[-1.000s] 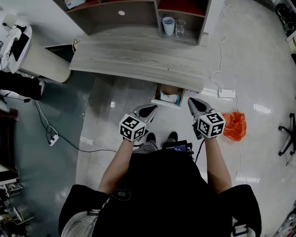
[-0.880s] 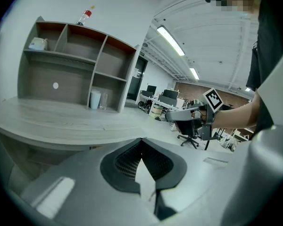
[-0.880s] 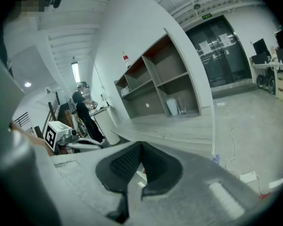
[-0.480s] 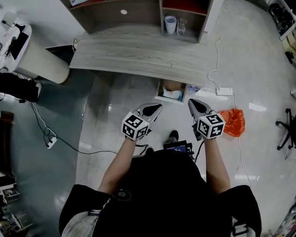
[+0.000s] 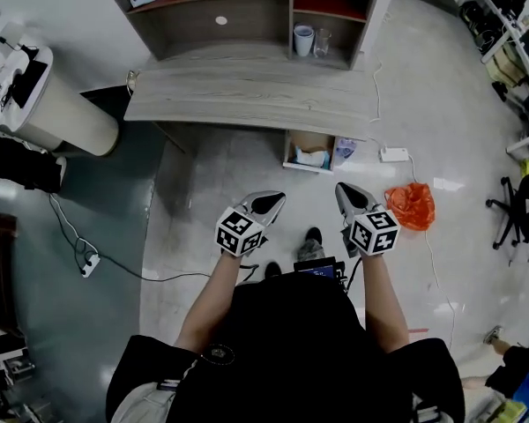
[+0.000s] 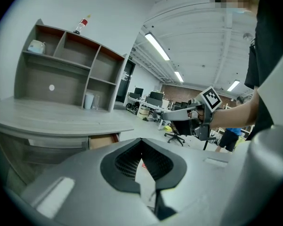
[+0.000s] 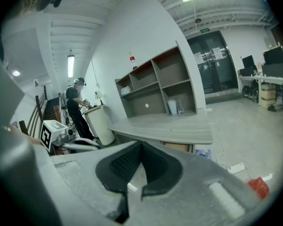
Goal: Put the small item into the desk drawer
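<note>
The grey wooden desk (image 5: 247,95) stands ahead of me, and its drawer (image 5: 310,138) hangs open below the front edge. A pale blue and white thing (image 5: 314,158) lies inside it. My left gripper (image 5: 273,200) and right gripper (image 5: 342,189) hover side by side over the floor, well short of the drawer. Both are shut with nothing between the jaws. The left gripper view shows its jaws (image 6: 141,142) meeting at the tips, with the drawer front (image 6: 104,140) beyond. The right gripper (image 7: 141,145) looks the same, with the drawer (image 7: 177,146) under the desk top.
An orange plastic bag (image 5: 412,205) and a white power strip (image 5: 393,154) with its cable lie on the floor to the right. A cup (image 5: 303,40) and a glass (image 5: 322,42) stand in the shelf unit. A white round stand (image 5: 62,113) is left; an office chair (image 5: 520,214) is right.
The person has backed away from the desk, so desk and open drawer sit farther off and higher in view. Both grippers have stayed shut and empty, held in front of the body.
</note>
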